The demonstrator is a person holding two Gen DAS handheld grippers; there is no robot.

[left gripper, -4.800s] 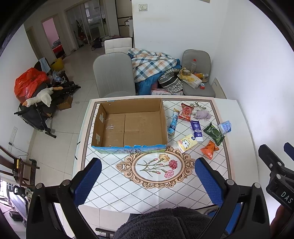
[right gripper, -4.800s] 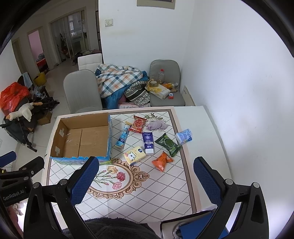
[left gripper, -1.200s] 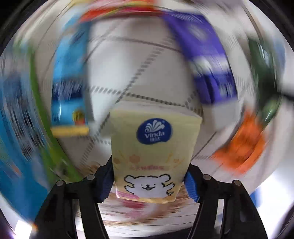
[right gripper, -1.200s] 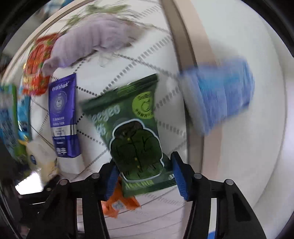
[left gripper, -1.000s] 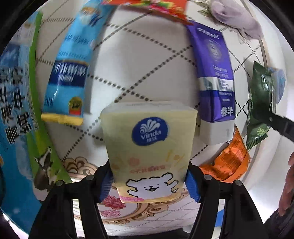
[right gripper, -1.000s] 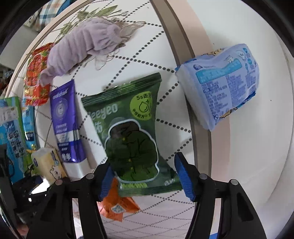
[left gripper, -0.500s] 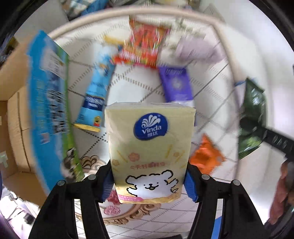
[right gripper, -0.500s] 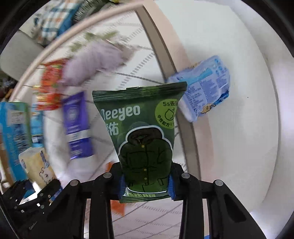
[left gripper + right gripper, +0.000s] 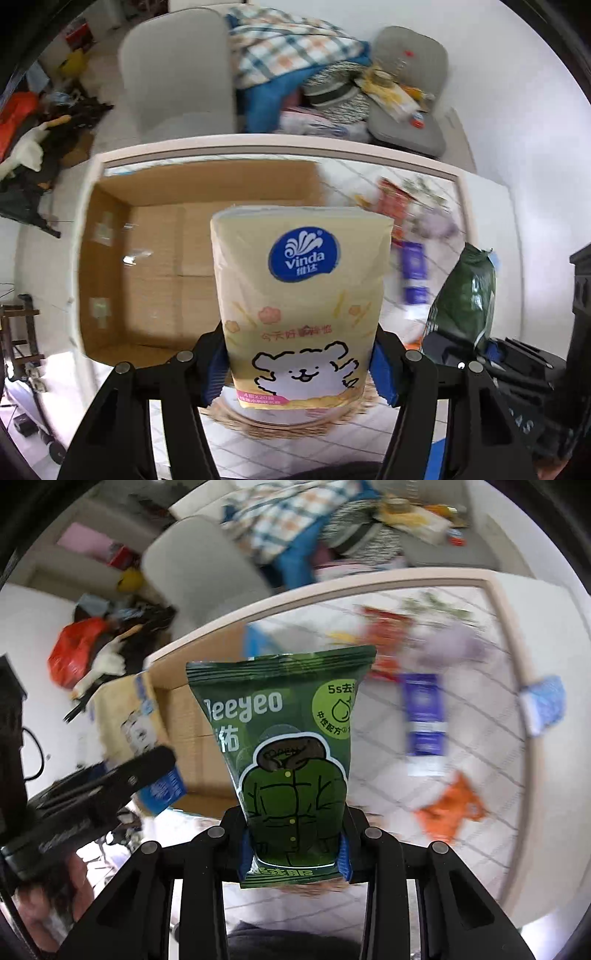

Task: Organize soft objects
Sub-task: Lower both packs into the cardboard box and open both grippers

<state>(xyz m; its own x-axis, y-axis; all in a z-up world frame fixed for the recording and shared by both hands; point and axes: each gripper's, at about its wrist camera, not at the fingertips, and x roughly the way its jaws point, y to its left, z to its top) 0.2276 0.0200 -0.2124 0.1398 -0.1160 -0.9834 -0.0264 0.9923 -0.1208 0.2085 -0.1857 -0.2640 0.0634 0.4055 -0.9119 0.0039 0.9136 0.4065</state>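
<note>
My left gripper [image 9: 299, 363] is shut on a yellow Vinda tissue pack [image 9: 301, 295], held high over the table in front of the open cardboard box [image 9: 177, 258]. The right gripper [image 9: 293, 843] is shut on a green wipes packet [image 9: 288, 738] and also hangs above the table, with the box [image 9: 192, 738] behind it to the left. In the left wrist view the green packet [image 9: 465, 295] shows at the right edge. Still on the tablecloth lie a purple tube [image 9: 423, 716], an orange sachet [image 9: 448, 808], a blue tissue pack [image 9: 543, 705], a lilac cloth [image 9: 450, 646] and a red packet [image 9: 384, 642].
The box sits on the left half of the patterned table [image 9: 280, 443]. A grey chair [image 9: 177, 70] stands behind the table, beside a heap of blankets [image 9: 291, 55] and a second loaded chair [image 9: 406, 88]. A white wall rises to the right.
Both grippers rose well above the table with their packs and swung left toward the box. The right gripper closed on the green packet and lifted it off the cloth.
</note>
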